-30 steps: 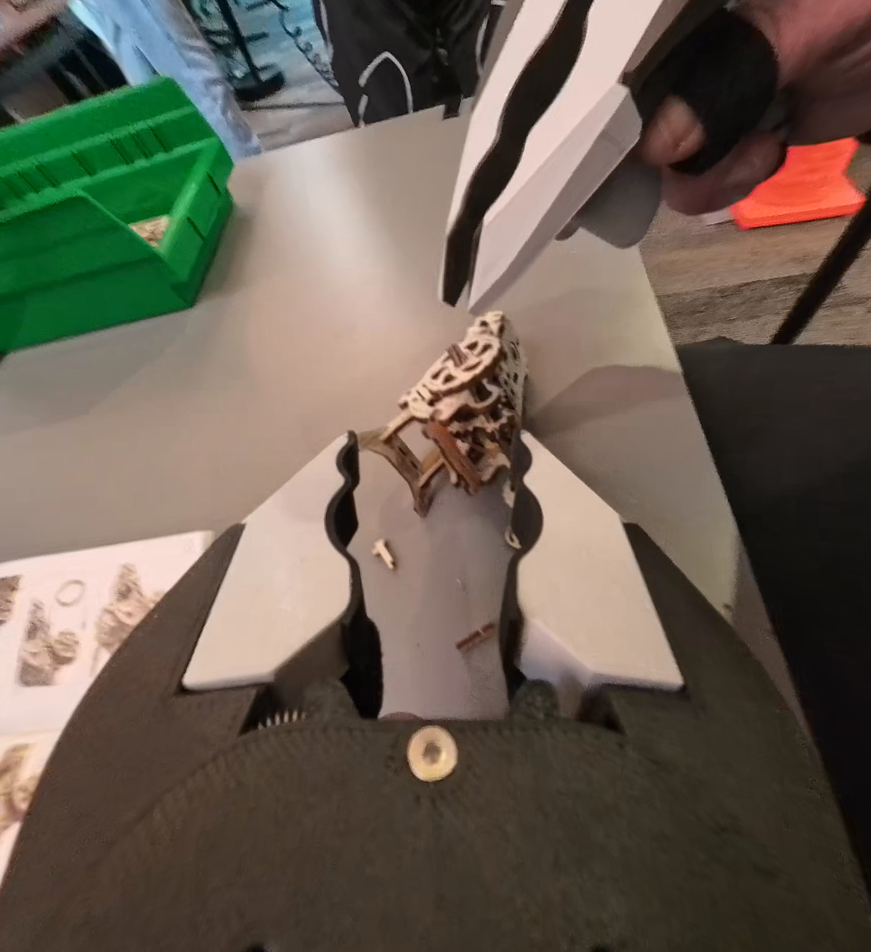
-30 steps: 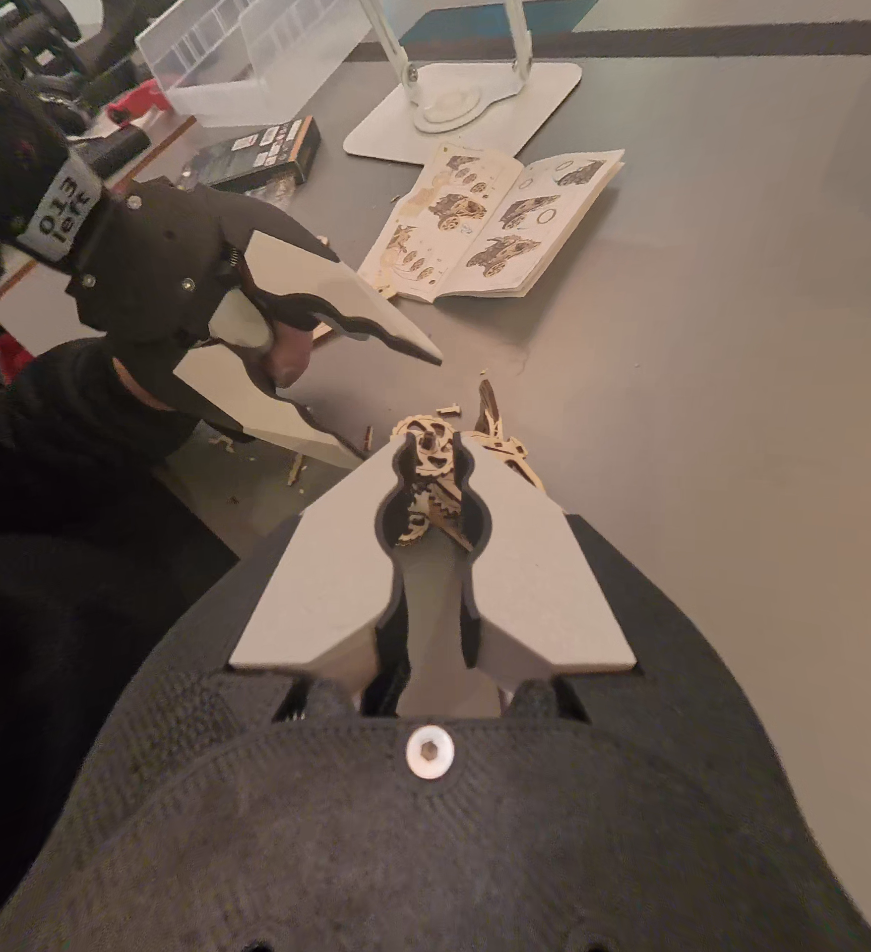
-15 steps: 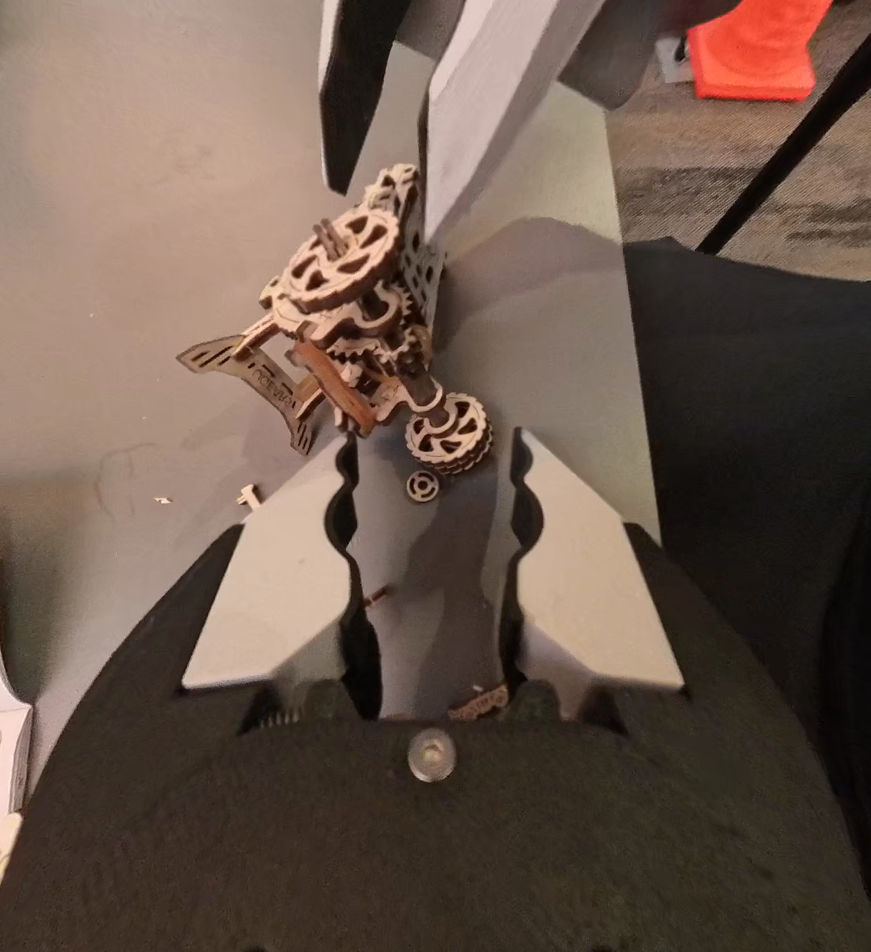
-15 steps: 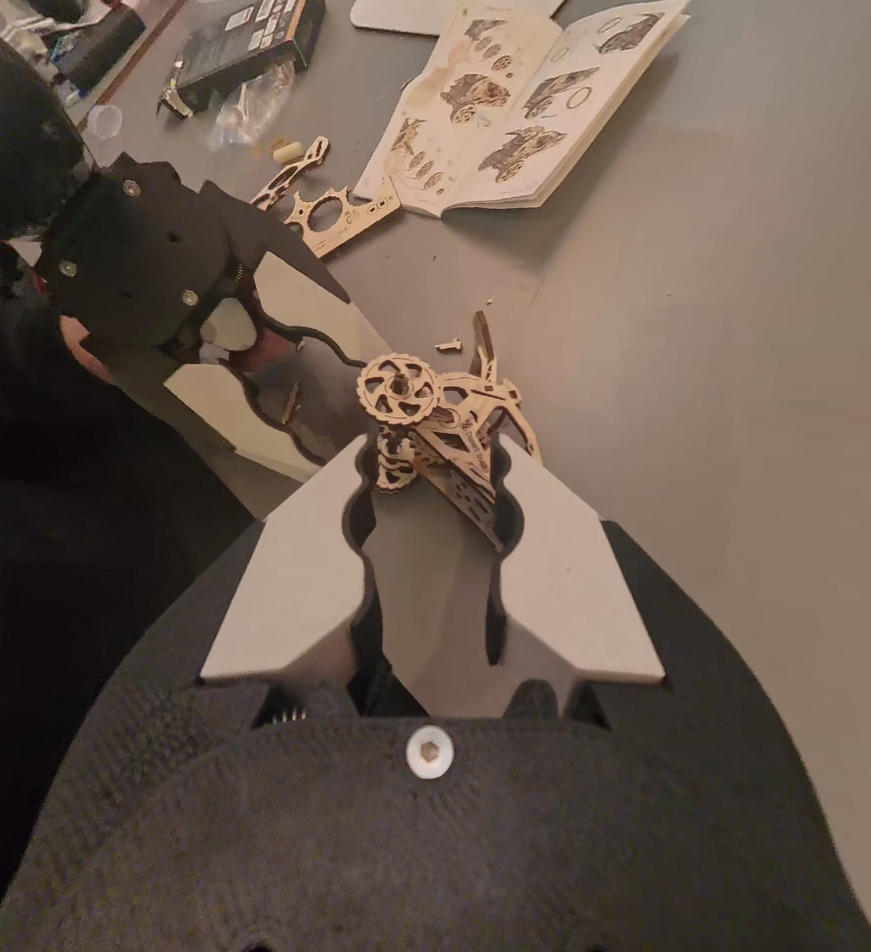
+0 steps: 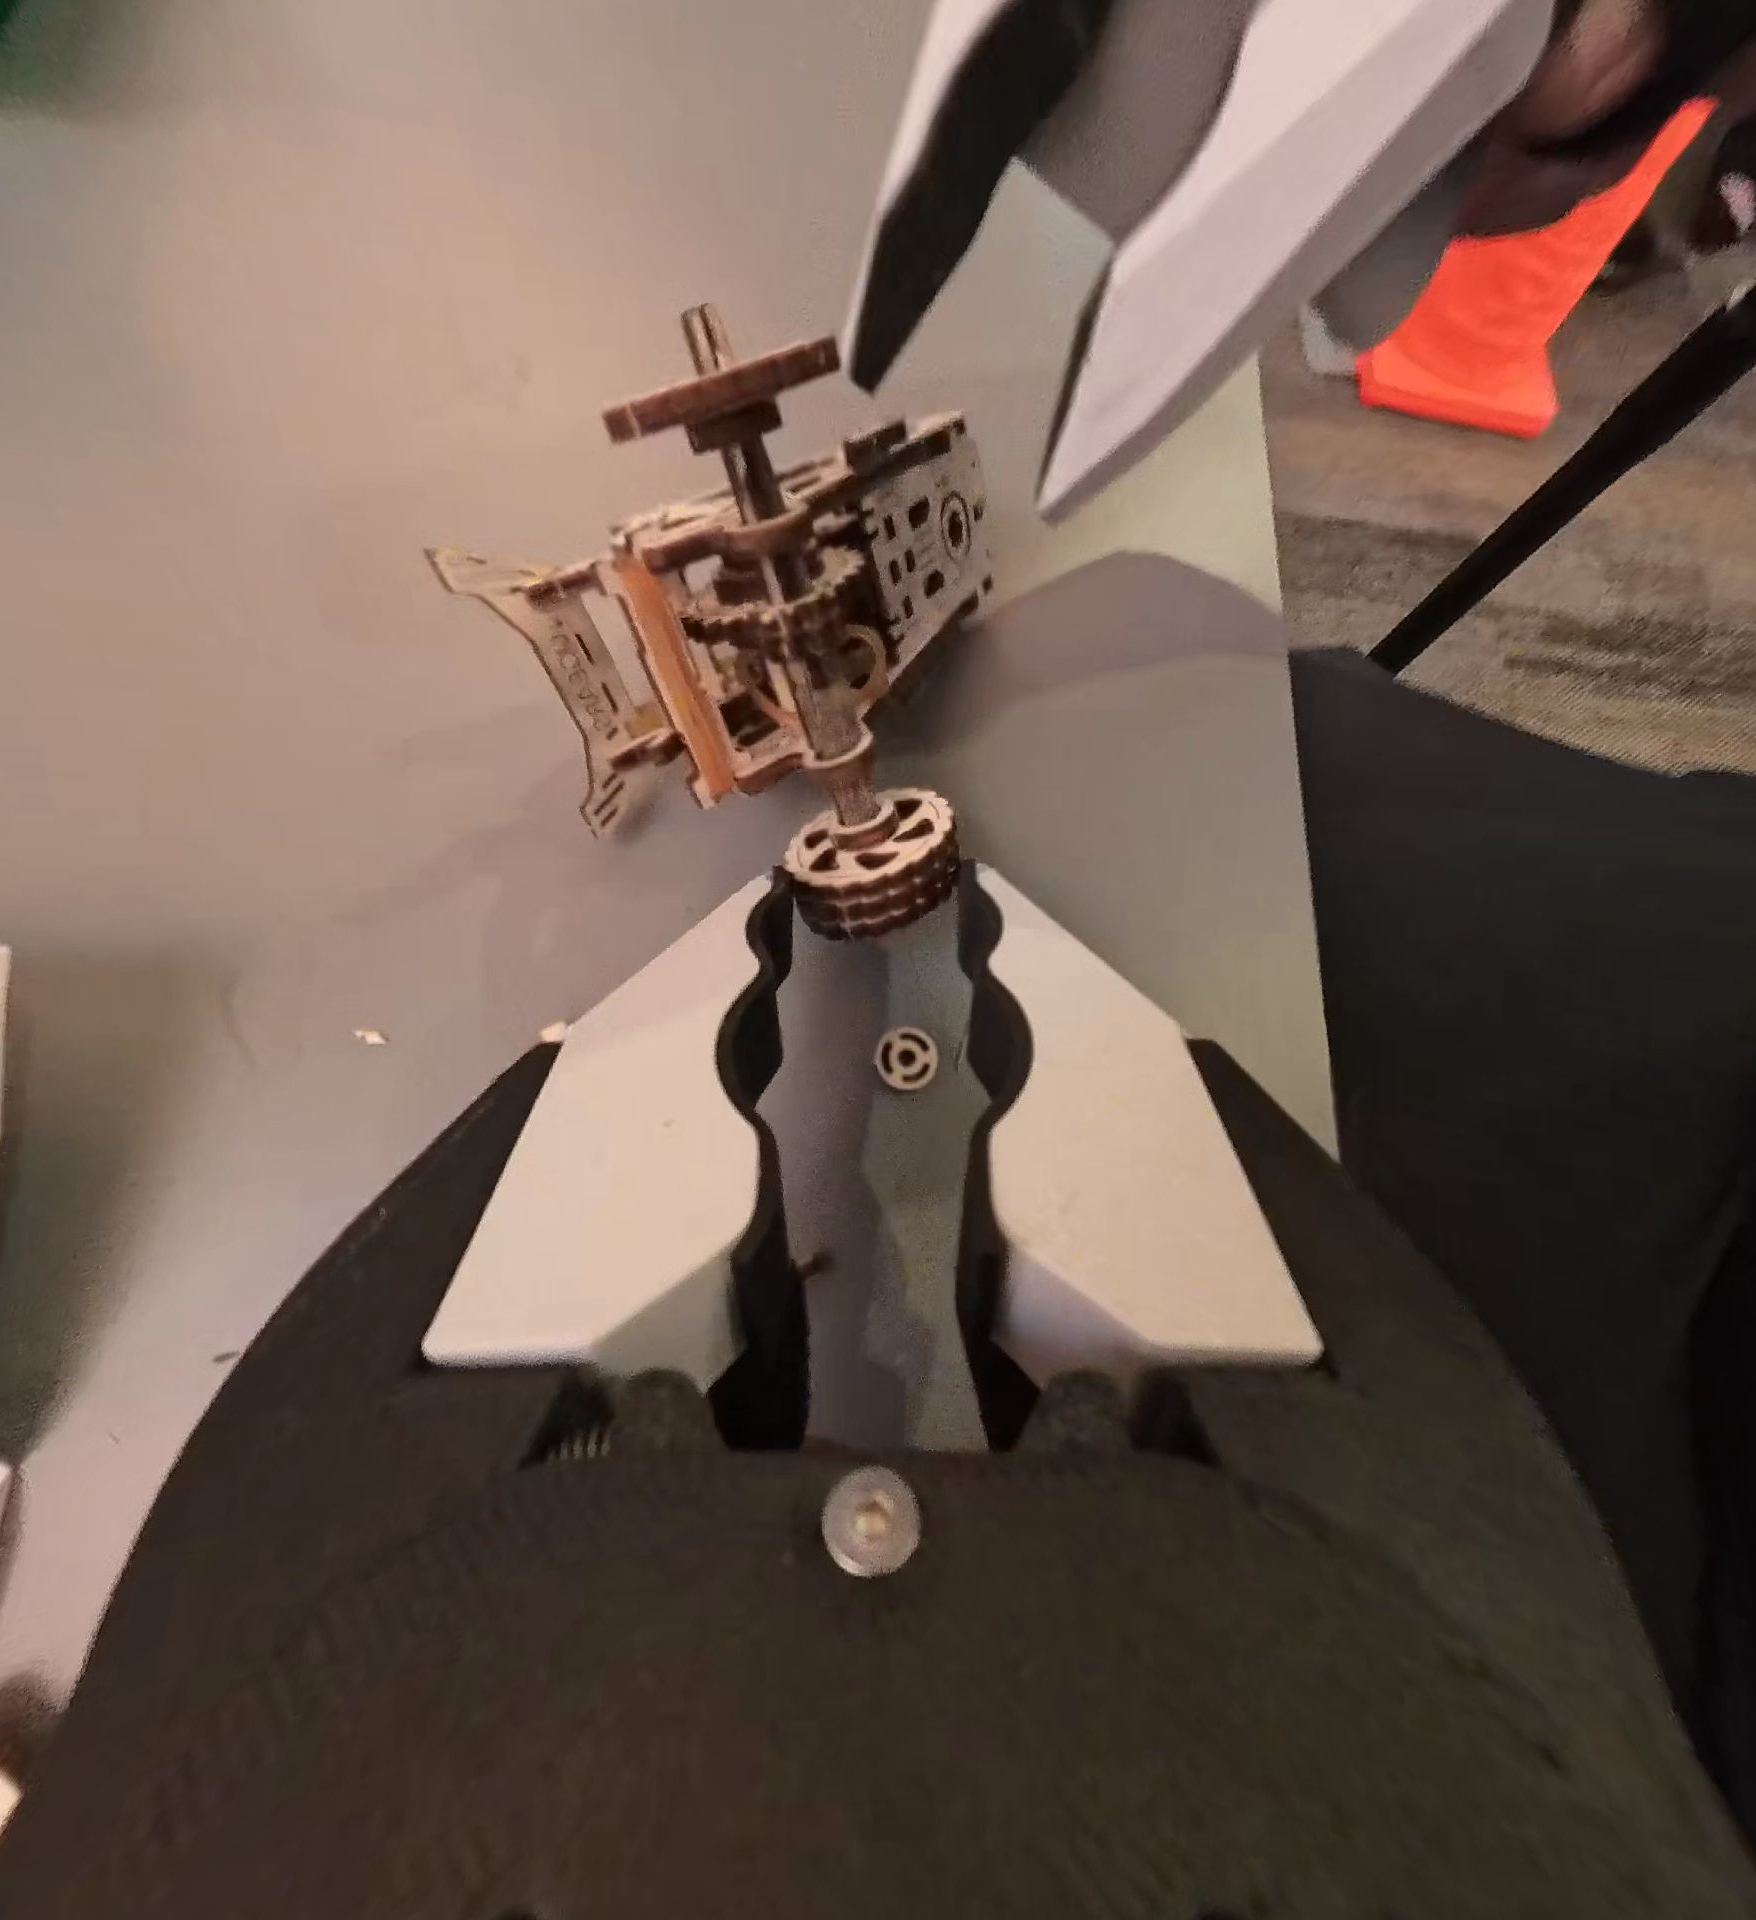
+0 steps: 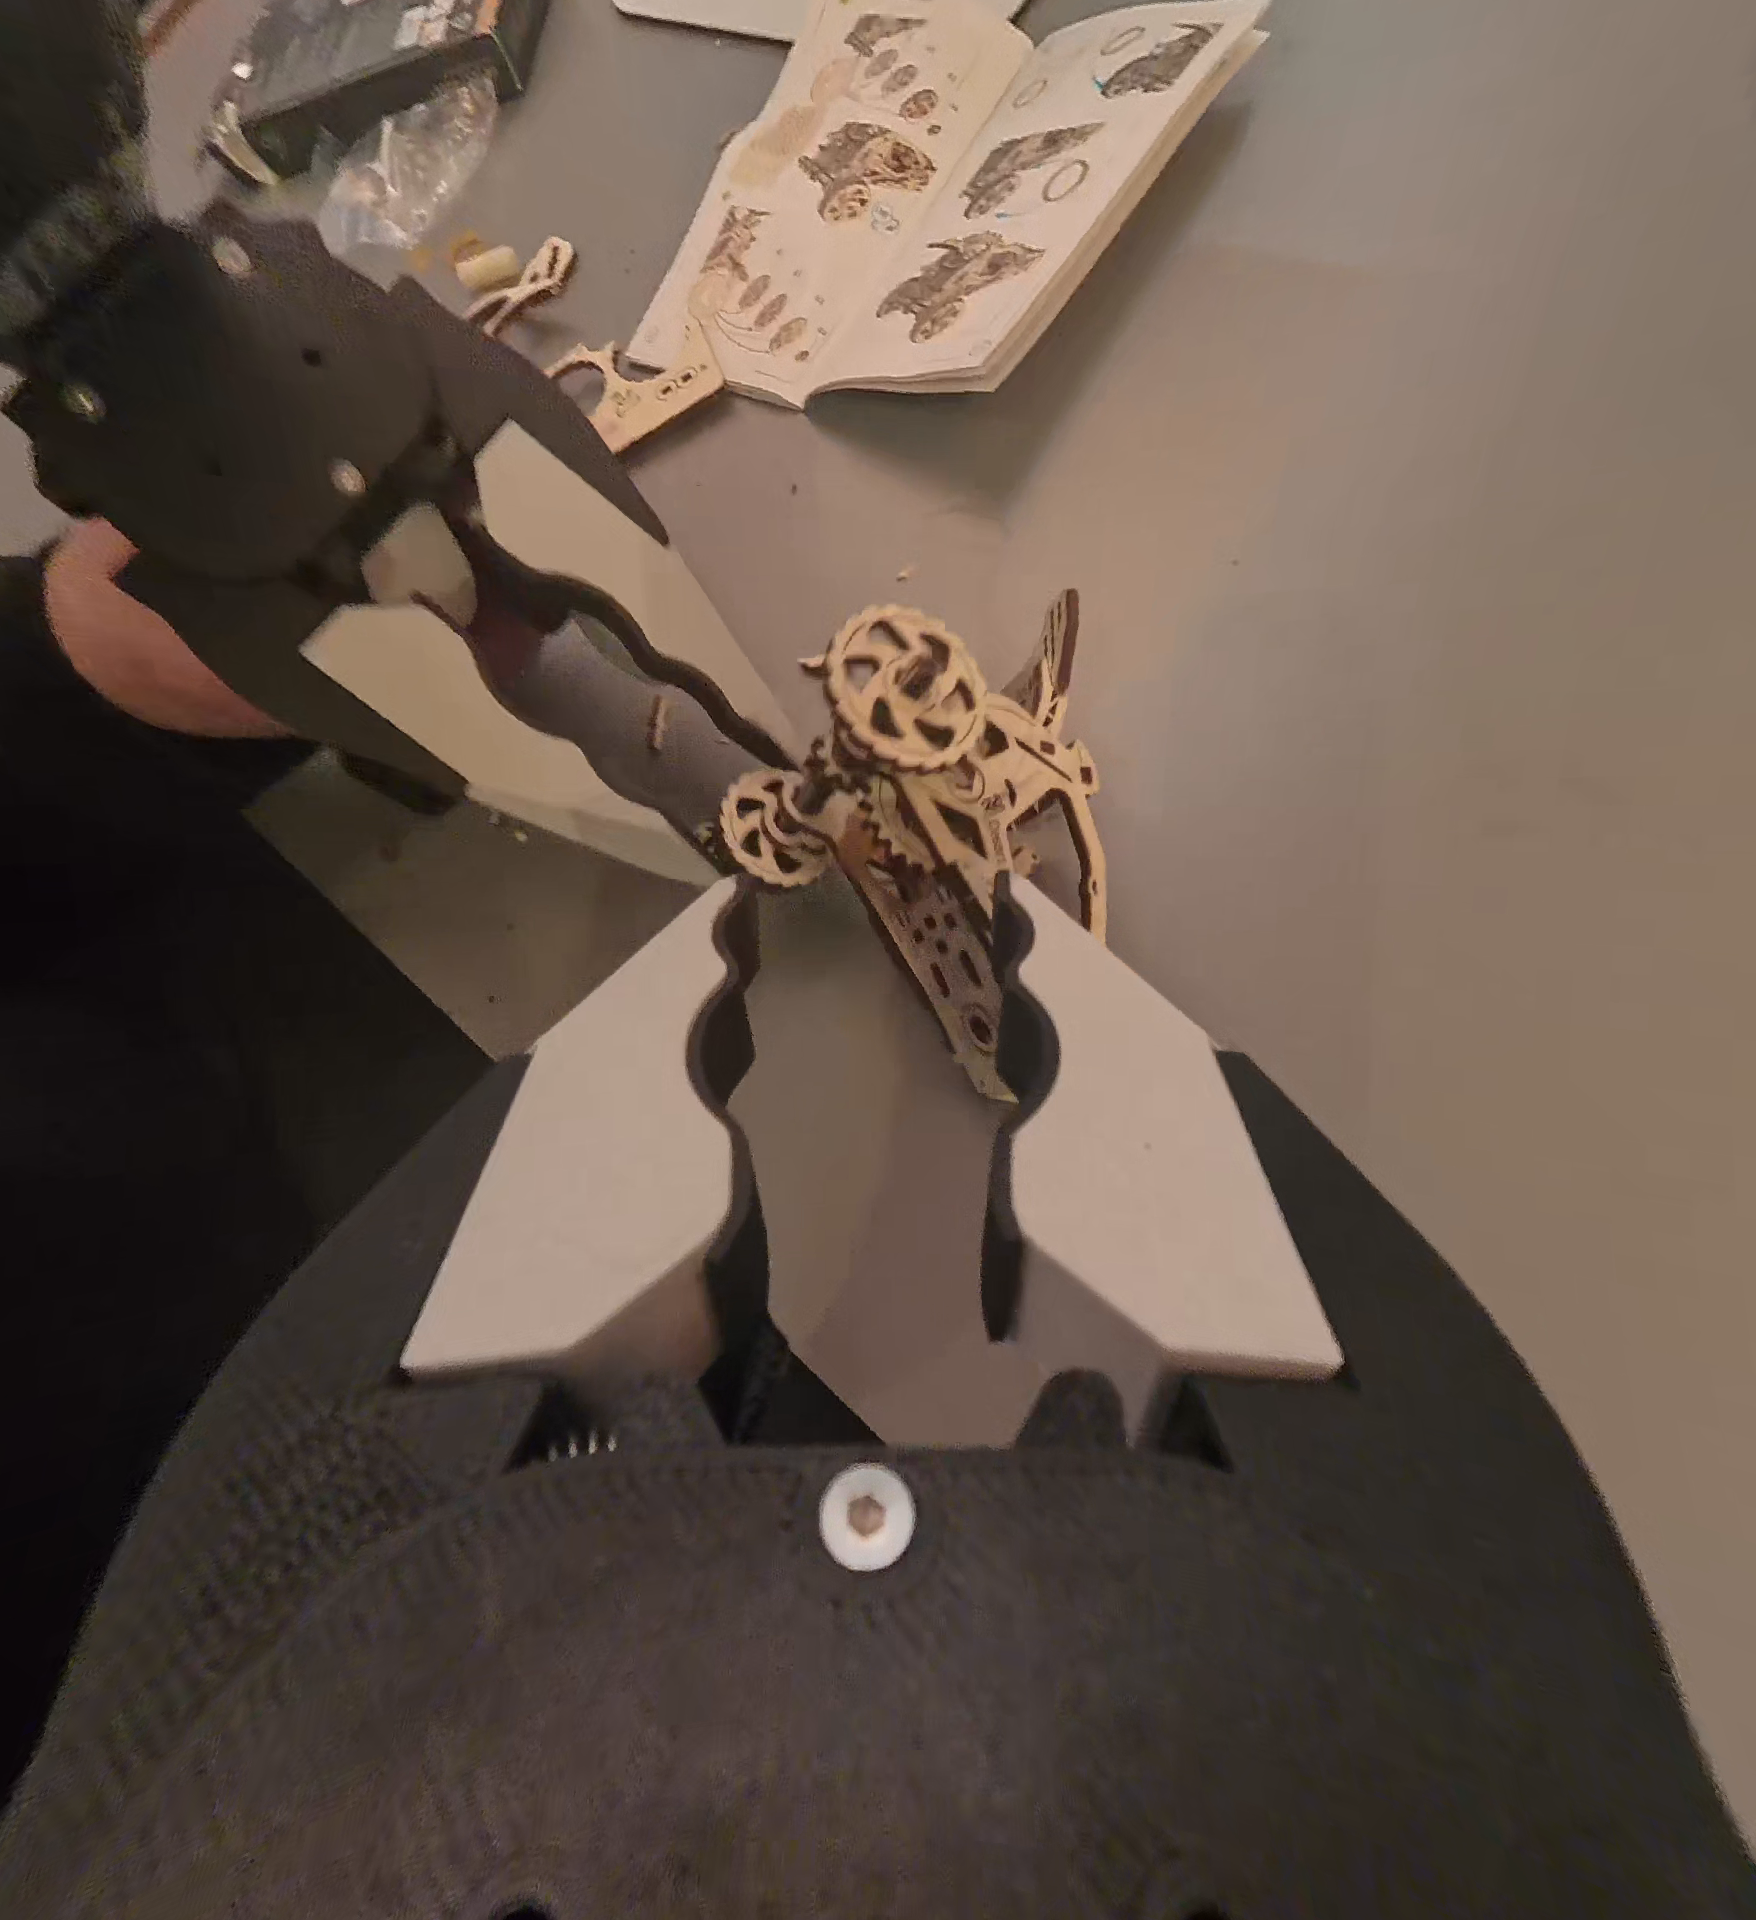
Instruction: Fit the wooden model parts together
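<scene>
The left tongs bracket the small wheel of the wooden model, whether gripping I cannot tell; right tongs gape, empty. Steady the frame before squeezing, and press along the axle, never sideways

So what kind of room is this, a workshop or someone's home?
Probably a hobby or lab workbench, not a home: a plain grey table holds a half-built wooden gear model, an open illustrated instruction booklet, and an orange traffic cone stands on the floor beyond.

The left gripper reaches up the frame's centre, jaws parted. The right gripper does likewise, jaws spread wide, nothing clamped between them.
</scene>
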### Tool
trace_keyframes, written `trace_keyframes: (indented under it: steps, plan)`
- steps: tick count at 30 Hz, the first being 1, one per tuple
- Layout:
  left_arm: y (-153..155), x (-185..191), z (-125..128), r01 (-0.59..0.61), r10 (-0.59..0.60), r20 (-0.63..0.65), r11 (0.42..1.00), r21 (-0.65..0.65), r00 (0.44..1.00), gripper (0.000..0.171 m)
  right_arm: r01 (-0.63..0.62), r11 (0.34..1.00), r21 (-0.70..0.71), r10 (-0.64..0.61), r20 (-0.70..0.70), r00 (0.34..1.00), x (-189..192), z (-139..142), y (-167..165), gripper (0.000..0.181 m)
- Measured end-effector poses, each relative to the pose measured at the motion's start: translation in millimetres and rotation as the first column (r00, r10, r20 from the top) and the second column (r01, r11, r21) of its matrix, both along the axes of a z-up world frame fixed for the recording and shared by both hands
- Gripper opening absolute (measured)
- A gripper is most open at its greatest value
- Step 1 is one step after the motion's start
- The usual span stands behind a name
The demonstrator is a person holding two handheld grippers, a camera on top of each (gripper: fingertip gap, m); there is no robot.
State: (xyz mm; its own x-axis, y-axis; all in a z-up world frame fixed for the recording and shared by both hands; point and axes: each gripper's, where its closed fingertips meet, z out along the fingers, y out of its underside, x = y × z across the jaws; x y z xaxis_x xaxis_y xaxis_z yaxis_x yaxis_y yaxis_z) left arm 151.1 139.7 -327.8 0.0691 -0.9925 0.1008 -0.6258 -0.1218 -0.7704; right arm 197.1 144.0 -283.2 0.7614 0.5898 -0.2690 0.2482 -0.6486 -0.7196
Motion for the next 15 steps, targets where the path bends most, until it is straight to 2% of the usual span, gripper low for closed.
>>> trace_keyframes:
  steps: [4, 8, 12, 15]
  plan:
    - [6.8, 7.2, 14.6, -0.008, 0.012, 0.044, 0.995, -0.098, 0.999, 0.029, 0.031, 0.999, -0.010, -0.031, 0.010, 0.999, 11.6, -6.3, 1.8, 0.043]
    - [17.1, 15.3, 22.4, -0.012, 0.015, 0.030, 0.993, -0.114, 0.999, 0.029, 0.060, 0.998, -0.034, -0.060, -0.002, 0.998, 20.7, -15.5, 5.5, 0.043]
    - [33.9, 30.1, 35.7, -0.017, 0.025, 0.068, 0.992, -0.125, 0.997, 0.029, 0.102, 0.993, -0.067, -0.104, -0.020, 0.994, 30.3, -25.8, 11.5, 0.043]
    - [50.6, 36.4, 41.3, -0.051, 0.064, 0.088, 0.989, -0.139, 0.994, 0.029, 0.098, 0.988, -0.116, -0.109, -0.096, 0.989, 27.2, -24.3, 9.7, 0.045]
